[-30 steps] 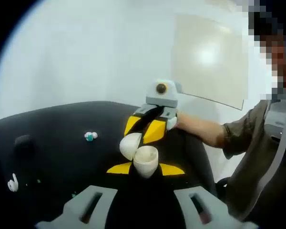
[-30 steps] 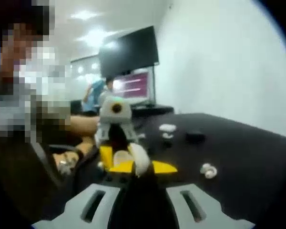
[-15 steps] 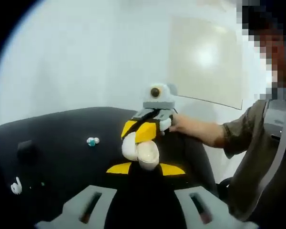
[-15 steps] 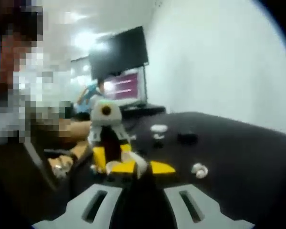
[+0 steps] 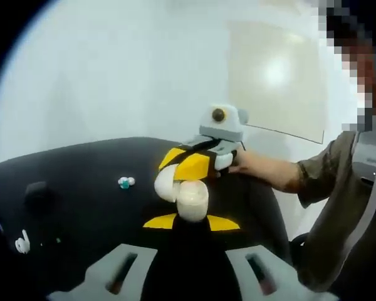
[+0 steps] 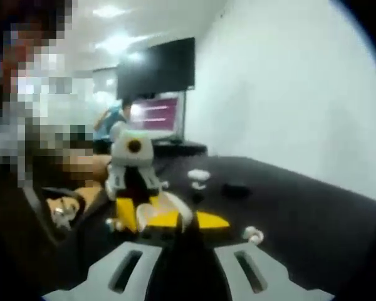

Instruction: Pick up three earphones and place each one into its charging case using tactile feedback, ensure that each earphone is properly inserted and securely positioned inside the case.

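Lid's swung nearly shut since 1s ago; left gripper (image 5: pixel 191 222) clamps charging case (image 5: pixel 191 200), right gripper (image 5: pixel 187 168) at 12 pinches lid, so insertion prob done.

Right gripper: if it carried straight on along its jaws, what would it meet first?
Probably the left gripper facing it, whose jaws hold the white charging case just beyond the right gripper. Depth is unclear, so the gap is hard to judge.

In the left gripper view your grippers meet mid-frame over the white case (image 5: pixel 187 197). The black table (image 5: pixel 81 200) lies open lower left, save a teal-tipped earbud (image 5: pixel 125 182), a white earphone (image 5: pixel 22 242) and a dark block (image 5: pixel 36 190).
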Action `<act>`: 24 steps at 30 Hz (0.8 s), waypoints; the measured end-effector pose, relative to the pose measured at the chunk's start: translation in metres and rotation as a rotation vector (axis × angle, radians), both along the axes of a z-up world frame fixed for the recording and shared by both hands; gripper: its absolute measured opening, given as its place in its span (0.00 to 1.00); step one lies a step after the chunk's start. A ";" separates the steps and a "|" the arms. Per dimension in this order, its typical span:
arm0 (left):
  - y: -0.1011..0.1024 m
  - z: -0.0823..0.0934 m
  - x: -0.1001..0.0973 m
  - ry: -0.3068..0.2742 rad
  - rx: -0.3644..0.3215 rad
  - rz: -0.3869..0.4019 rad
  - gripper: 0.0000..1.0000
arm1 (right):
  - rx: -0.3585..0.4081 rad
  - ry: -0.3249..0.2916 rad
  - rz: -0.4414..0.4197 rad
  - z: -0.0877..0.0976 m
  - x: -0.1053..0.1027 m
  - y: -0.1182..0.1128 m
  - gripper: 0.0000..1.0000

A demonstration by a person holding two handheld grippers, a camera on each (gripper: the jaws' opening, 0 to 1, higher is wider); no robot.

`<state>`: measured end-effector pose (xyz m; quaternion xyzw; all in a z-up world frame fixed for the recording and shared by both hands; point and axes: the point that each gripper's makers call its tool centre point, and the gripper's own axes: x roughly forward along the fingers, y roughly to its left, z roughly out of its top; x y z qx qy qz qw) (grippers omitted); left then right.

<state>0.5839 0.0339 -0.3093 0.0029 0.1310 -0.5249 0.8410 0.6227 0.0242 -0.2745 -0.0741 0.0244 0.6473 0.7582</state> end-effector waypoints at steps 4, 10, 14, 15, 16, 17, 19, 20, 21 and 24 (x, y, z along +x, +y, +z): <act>0.000 0.004 -0.002 0.022 -0.034 -0.016 0.20 | -0.022 -0.044 -0.011 -0.002 0.000 0.001 0.09; 0.001 0.002 0.001 0.020 -0.022 0.002 0.17 | -0.079 -0.144 -0.047 -0.007 0.001 0.004 0.08; 0.002 0.001 0.003 0.033 -0.025 0.005 0.17 | -0.085 -0.183 -0.057 -0.004 0.000 0.004 0.08; 0.003 0.003 0.004 0.042 -0.039 0.010 0.17 | -0.081 -0.185 -0.062 -0.003 0.001 0.004 0.08; 0.004 0.003 0.006 0.048 -0.046 0.017 0.17 | -0.079 -0.188 -0.070 -0.002 0.002 0.003 0.08; 0.006 0.004 0.009 0.054 -0.054 0.033 0.17 | -0.080 -0.194 -0.085 -0.002 0.005 0.001 0.08; 0.007 0.002 0.012 0.065 -0.053 0.047 0.17 | -0.101 -0.198 -0.099 -0.005 0.008 -0.001 0.08; 0.007 0.002 0.012 0.067 -0.054 0.048 0.17 | -0.107 -0.199 -0.105 -0.007 0.009 -0.001 0.08; 0.007 0.002 0.012 0.071 -0.055 0.048 0.17 | -0.116 -0.198 -0.112 -0.008 0.010 -0.001 0.08; 0.007 0.005 0.011 0.071 -0.075 0.043 0.18 | -0.142 -0.215 -0.136 -0.012 0.013 -0.001 0.08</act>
